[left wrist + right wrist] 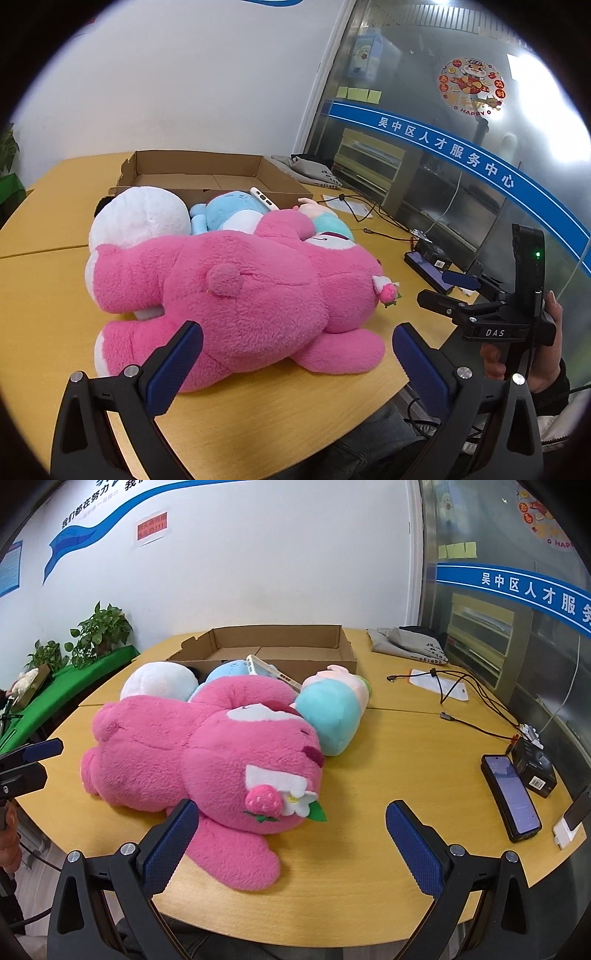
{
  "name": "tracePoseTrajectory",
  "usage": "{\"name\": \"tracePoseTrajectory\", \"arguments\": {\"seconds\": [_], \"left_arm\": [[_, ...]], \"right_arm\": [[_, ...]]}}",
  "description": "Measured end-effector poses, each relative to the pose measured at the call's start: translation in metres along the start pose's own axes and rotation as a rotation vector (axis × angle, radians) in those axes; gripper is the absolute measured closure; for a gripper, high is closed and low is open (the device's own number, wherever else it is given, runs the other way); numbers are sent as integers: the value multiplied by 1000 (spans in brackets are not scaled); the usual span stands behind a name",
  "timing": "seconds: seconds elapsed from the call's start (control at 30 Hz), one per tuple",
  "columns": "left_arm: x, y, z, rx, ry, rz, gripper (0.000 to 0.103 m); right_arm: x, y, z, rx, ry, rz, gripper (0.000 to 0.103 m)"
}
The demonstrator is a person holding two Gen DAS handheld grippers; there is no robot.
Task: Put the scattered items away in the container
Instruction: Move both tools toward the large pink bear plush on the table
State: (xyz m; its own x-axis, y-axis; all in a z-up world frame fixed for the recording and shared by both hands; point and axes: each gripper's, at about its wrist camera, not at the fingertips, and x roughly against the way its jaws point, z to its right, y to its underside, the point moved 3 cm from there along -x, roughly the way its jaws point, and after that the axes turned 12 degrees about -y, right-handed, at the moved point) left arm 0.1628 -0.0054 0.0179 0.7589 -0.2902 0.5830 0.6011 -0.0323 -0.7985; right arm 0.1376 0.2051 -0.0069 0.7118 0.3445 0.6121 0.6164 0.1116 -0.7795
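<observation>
A big pink plush bear lies on the wooden table. Behind it lie a white plush, a blue plush and a teal-and-pink plush. A white phone case rests on the plush pile. An empty shallow cardboard box stands behind the pile. My left gripper is open, just in front of the bear's legs. My right gripper is open near the bear's head; it also shows in the left wrist view.
On the right lie a dark phone, a black box, charging cables and a grey cloth bag. Potted plants stand on a green shelf at the left. A glass wall runs along the right.
</observation>
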Motion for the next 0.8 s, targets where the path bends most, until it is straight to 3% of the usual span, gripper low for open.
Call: {"name": "tracePoseTrajectory", "arguments": {"seconds": [0.8], "left_arm": [[-14,0,-2,7,9,-26,1]], "right_arm": [[-8,3,-6,0,-28,-12,0]]}}
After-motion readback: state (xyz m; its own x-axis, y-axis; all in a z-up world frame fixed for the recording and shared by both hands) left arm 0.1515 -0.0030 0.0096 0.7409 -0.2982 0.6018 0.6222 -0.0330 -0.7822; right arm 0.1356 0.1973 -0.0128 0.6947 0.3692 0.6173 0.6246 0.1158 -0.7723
